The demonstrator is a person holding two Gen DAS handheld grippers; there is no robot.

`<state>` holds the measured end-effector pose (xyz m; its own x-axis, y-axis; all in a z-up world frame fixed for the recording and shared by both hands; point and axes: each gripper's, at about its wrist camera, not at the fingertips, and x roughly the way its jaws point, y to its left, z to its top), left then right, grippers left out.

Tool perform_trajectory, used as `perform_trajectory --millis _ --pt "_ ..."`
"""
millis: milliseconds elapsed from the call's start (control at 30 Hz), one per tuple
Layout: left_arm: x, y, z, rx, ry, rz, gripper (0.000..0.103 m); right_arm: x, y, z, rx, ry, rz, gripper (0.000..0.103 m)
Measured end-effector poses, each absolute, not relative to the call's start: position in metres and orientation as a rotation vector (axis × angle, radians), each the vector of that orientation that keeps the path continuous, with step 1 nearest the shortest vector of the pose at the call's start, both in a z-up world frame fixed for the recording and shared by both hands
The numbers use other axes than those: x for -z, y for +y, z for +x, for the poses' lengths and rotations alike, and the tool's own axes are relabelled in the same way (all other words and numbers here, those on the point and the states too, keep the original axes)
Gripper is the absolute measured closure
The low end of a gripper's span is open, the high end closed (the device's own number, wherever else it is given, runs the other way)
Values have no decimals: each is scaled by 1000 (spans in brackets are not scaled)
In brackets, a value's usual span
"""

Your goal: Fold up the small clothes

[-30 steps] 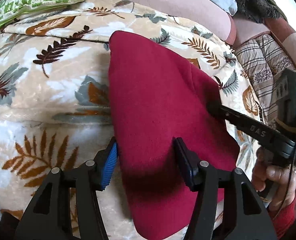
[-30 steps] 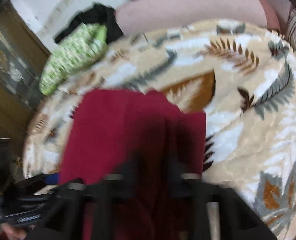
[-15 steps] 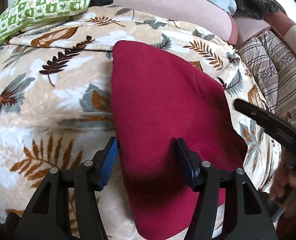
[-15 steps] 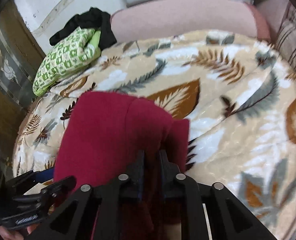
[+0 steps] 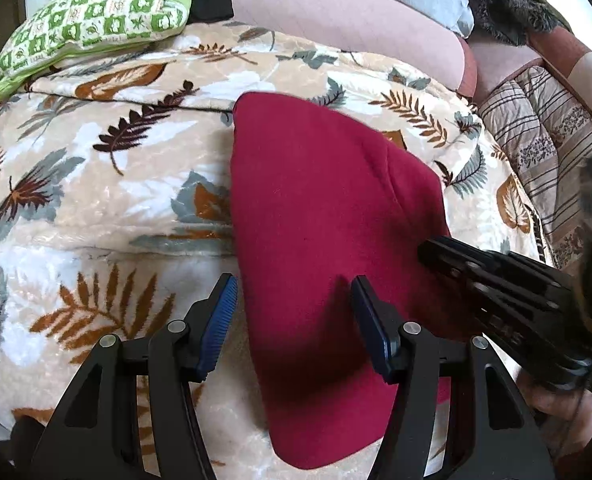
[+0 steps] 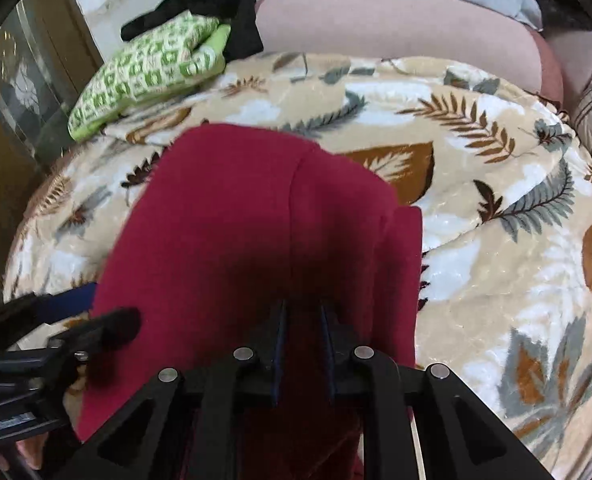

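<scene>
Right now the right gripper (image 6: 301, 320) pinches the red cloth (image 5: 315, 208) while the left gripper (image 5: 292, 312) hangs spread above it, so a thin pinch could slip and undo the fold.

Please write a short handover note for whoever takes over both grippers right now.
Left gripper: open, holding nothing, its fingers either side of the near left edge of the red garment.
Right gripper: jaws nearly closed with red cloth between them at the garment's near right side; looks like a pinch.
The garment lies on the leaf-print blanket, already folded into a narrow strip, with a lower layer showing along its right edge.
Left: probably another fold across its length, then smoothing.
</scene>
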<state>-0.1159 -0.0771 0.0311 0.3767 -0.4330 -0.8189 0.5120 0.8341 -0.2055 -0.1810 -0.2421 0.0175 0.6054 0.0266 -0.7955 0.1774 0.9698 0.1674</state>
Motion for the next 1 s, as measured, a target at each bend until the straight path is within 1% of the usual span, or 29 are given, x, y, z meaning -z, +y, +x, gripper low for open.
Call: perform_trajectory --millis 133,200,267,333,433,500,600,667,700,800,1000 --pt "-36 -74 -121 591 1000 85 44 -35 -227 -205 78 888 190 88" --pt "-38 -73 -124 585 989 90 44 -31 -222 -213 75 894 195 87" --pt "-40 -72 -128 573 975 104 44 -14 -218 -215 85 919 182 85" --pt "-41 -71 -130 567 970 114 44 -6 -215 -213 92 926 175 85" --pt "-45 -66 -135 558 954 116 44 -20 -215 -217 98 905 190 84" --pt "-49 -62 -138 547 937 105 44 -35 -215 -224 103 864 194 82" --pt "-57 -58 -144 539 909 91 44 -56 -213 -236 130 805 176 73" --pt "-63 -56 -148 524 880 100 44 -70 -211 -243 144 764 175 60" --pt "-66 -55 -151 514 862 110 44 -75 -210 -245 149 751 176 59" --pt "-74 -54 -157 523 832 124 44 -84 -207 -248 159 733 183 59" --pt "-81 -50 -162 500 797 148 44 -84 -207 -249 169 737 193 58"
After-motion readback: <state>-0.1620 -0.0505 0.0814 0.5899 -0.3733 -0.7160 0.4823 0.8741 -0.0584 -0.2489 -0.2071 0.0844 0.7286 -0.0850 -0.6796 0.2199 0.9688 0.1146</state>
